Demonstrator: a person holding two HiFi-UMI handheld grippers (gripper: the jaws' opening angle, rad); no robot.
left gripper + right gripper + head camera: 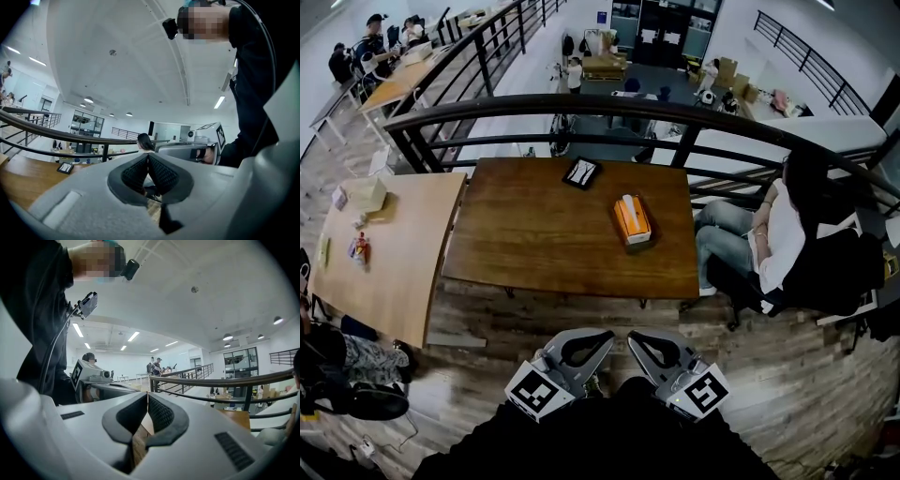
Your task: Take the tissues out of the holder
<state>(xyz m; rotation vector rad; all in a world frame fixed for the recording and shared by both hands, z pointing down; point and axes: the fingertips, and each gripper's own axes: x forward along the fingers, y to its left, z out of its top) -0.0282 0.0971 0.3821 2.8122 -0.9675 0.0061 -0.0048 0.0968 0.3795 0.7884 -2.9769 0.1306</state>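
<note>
Left claw (598,337) and right claw (642,339) sit clenched and empty, well apart from the tissue holder (632,223) on the tabletop (525,234): best to open one early, pinch the tissues (628,200), and brace the holder with the other.

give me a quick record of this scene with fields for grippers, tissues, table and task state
left gripper: shut, empty, short of the table
right gripper: shut, empty, beside the left one
tissues: orange pack in the holder, white sheet poking out on top
holder: on the dark wooden table, towards its right end in the head view
also on table: small black object near the far edge
nearby: seated person past the table's right end
task state: not started, tissues untouched
</note>
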